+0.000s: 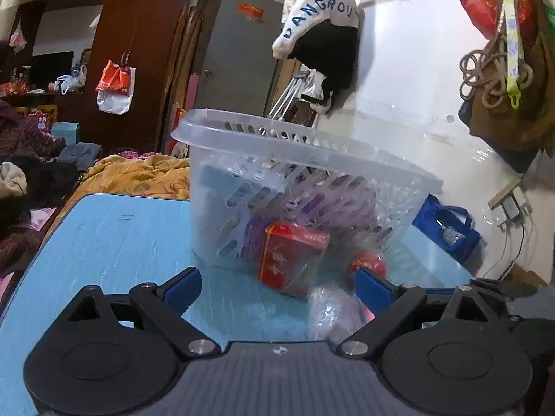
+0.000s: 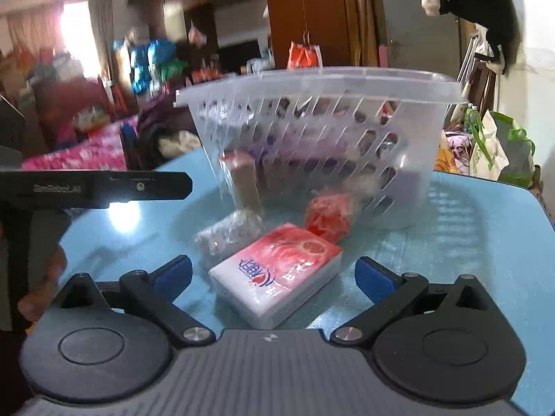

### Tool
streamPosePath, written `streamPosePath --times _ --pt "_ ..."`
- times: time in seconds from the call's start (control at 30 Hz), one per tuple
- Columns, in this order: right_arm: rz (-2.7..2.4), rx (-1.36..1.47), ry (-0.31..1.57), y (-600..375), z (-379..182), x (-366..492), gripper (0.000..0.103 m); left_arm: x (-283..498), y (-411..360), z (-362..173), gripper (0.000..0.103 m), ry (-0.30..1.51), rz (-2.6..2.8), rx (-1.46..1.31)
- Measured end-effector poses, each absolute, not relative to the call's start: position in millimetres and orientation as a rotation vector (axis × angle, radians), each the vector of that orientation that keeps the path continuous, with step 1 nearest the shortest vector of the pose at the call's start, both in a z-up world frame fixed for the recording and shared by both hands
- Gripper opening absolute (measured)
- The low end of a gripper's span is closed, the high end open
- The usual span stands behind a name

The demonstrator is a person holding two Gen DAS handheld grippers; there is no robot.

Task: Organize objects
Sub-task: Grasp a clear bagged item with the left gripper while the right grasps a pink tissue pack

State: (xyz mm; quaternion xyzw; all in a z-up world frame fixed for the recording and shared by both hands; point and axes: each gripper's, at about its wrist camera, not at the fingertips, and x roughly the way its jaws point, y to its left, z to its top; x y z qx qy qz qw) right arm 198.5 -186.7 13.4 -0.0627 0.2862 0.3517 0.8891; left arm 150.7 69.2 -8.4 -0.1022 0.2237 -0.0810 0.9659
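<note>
Slotted clear plastic basket (image 2: pixel 312 104) holds purple packets; both grippers, left gripper (image 1: pixel 277 286) and right gripper (image 2: pixel 274 274), gape wide, empty, over the glossy blue counter (image 2: pixel 468 242).

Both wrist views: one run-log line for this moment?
left gripper: open, empty | right gripper: open, empty, tissue pack ahead | red box, red ball outside basket | table

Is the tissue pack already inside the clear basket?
No. In the right wrist view the tissue pack lies on the blue table in front of the clear basket, between the open right hand-held gripper's jaws.
</note>
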Motion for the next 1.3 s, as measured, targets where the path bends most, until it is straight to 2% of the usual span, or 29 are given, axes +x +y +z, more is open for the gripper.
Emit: streamPosePath --times 0.2,0.23,0.27,0.57,0.67,0.8,0.87,0.97,1.0,1.3 --pt "0.763 -0.182 0.67 -175 2 206 0.098 148 57 -21 0.097 0.484 -0.171 -0.157" --pt "0.751 -0.193 0.661 -174 1 203 0.093 149 55 -22 0.097 0.489 -0.165 -0.147" --pt "0.737 -0.19 0.646 -176 1 200 0.081 149 52 -22 0.097 0.489 -0.161 -0.136" --pt "0.689 -0.036 0.512 -225 9 188 0.078 149 32 -20 0.096 0.506 -0.188 -0.056" --pt "0.685 0.029 0.506 -243 11 193 0.078 153 23 -20 0.093 0.518 -0.165 -0.028" --pt "0.692 0.022 0.495 -238 11 194 0.078 160 10 -22 0.084 0.556 -0.15 0.018" --pt "0.695 0.024 0.494 -238 10 194 0.078 161 5 -23 0.077 0.565 -0.145 0.034" --pt "0.699 0.03 0.49 -241 9 193 0.078 161 1 -24 0.048 0.574 -0.167 0.051" --pt "0.7 0.026 0.488 -241 9 191 0.078 160 1 -24 0.045 0.573 -0.174 0.051" --pt "0.687 -0.001 0.442 -239 9 183 0.078 130 16 -19 0.045 0.394 -0.241 -0.029"
